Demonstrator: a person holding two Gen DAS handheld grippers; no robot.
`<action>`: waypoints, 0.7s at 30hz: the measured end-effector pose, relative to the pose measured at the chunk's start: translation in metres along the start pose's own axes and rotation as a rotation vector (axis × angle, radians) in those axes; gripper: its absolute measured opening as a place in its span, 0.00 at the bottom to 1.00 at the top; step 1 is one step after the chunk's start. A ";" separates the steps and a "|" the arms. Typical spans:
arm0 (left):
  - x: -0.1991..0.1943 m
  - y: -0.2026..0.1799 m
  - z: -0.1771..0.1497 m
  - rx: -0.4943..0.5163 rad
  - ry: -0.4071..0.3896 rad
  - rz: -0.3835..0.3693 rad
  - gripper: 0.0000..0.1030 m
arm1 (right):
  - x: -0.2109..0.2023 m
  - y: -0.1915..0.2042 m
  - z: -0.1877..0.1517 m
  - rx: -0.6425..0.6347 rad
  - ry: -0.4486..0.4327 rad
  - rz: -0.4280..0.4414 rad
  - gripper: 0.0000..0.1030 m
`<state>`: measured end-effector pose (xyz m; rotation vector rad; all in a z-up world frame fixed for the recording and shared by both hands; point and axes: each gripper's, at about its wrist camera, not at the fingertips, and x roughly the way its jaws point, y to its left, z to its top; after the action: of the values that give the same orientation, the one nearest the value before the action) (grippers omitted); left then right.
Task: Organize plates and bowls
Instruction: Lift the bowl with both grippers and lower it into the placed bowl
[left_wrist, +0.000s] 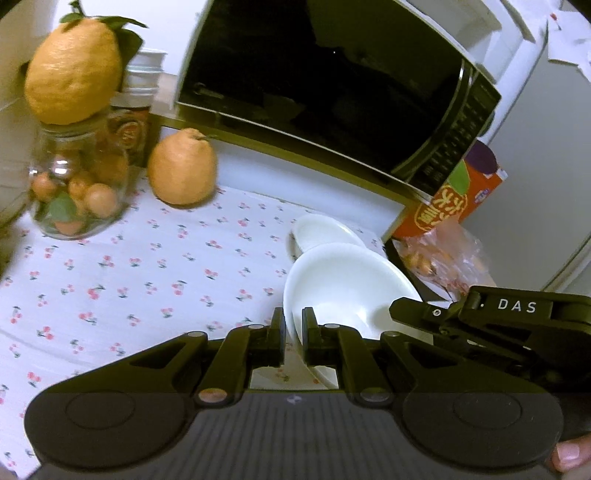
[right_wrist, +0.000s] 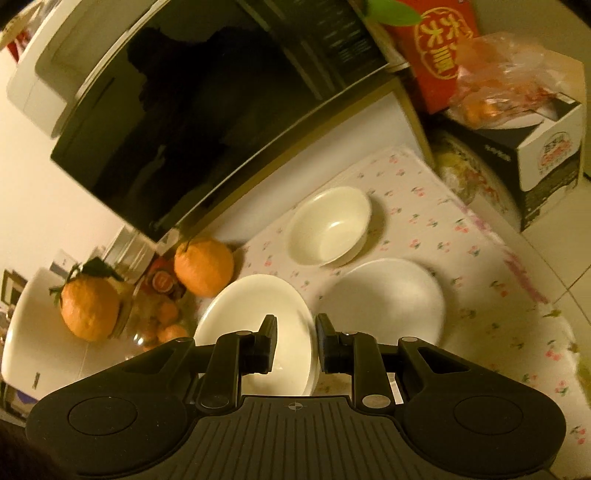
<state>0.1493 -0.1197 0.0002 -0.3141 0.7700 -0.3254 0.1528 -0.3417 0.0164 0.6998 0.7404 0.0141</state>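
Observation:
A white plate (left_wrist: 343, 288) is raised over the cherry-print cloth (left_wrist: 147, 280), and my left gripper (left_wrist: 293, 326) is shut on its left rim. My right gripper (left_wrist: 399, 308) reaches in from the right onto the same plate's right rim. In the right wrist view, my right gripper (right_wrist: 293, 332) is shut on that plate (right_wrist: 251, 306), whose rim runs between its fingers. A second white plate (right_wrist: 384, 299) lies flat on the cloth (right_wrist: 480, 280) to the right. A white bowl (right_wrist: 328, 225) stands upright behind both plates, near the microwave. The bowl (left_wrist: 325, 227) shows just behind the held plate.
A black-fronted microwave (left_wrist: 314, 81) fills the back. At the left are a glass jar (left_wrist: 77, 192) of small oranges with a big orange on top, and a loose orange (left_wrist: 183, 168). A red box (left_wrist: 454, 199) and a fruit bag (left_wrist: 443, 258) stand at the right.

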 end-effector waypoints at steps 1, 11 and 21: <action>0.001 -0.002 -0.001 0.000 0.003 -0.003 0.07 | -0.002 -0.004 0.002 0.009 -0.006 -0.002 0.22; 0.026 -0.024 -0.011 -0.013 0.019 -0.002 0.07 | -0.001 -0.036 0.015 0.079 -0.045 -0.029 0.22; 0.051 -0.035 -0.022 0.038 0.014 0.043 0.08 | 0.020 -0.051 0.018 0.038 -0.034 -0.104 0.22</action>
<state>0.1620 -0.1749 -0.0324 -0.2588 0.7824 -0.3015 0.1678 -0.3868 -0.0169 0.6957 0.7454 -0.1065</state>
